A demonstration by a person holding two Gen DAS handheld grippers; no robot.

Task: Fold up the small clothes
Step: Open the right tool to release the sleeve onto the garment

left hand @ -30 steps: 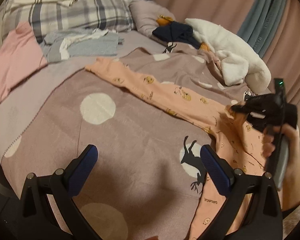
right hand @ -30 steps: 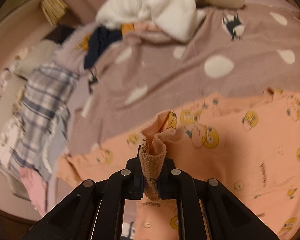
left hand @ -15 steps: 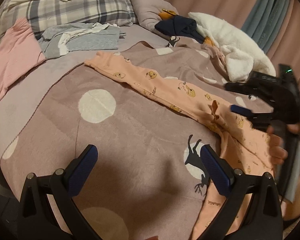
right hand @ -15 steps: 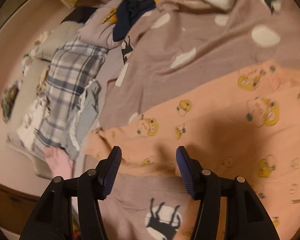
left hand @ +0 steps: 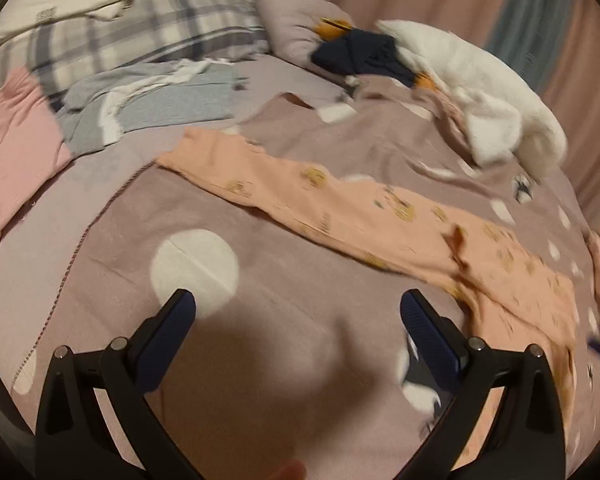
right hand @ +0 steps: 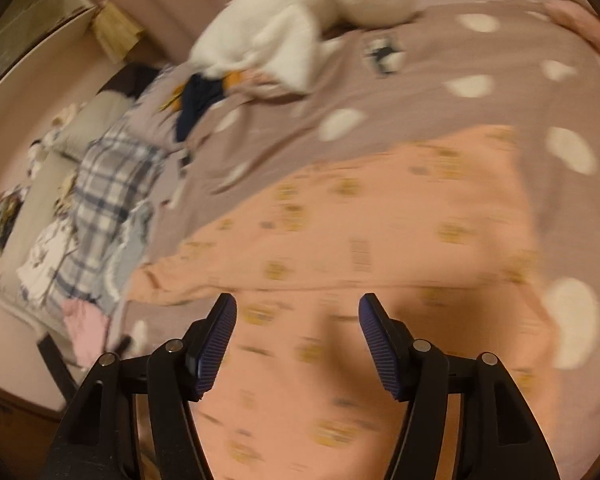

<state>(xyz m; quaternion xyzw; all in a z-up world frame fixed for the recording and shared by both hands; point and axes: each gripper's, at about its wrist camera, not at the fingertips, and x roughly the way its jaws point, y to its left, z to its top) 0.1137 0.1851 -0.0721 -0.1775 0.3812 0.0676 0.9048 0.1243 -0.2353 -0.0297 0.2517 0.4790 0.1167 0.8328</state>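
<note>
Two grippers: both of yours are empty now, and that is the change that matters.
Right gripper [right hand: 298, 344]: a second ago you had a bunched fold of the peach garment [right hand: 380, 240] pinched between its pads; now its jaws are opening, with nothing between them, and it hovers over the printed fabric at the lower centre of the right wrist view.
Left gripper [left hand: 298, 336]: your jaws stand wide apart, holding nothing, above the mauve dotted blanket [left hand: 260, 280] in the lower middle of the left wrist view, as they did a second ago.
Garment position: it lies released on the blanket, stretched as a long band from the upper left of centre down to the lower right edge of the left wrist view; a small raised pucker [left hand: 456, 240] stands on it at right of centre.
Meaning for the task: you have probably only laid the piece out; no fold shows yet.
Next, as a judgement: you likely need fresh grips on an end or edge.
Clutter: the white fleece [left hand: 480, 92] and grey folded clothes [left hand: 160, 108] sit well clear, at upper right and upper left.
Image quality: both views are motion-blurred, so fine creases cannot be told.
</note>
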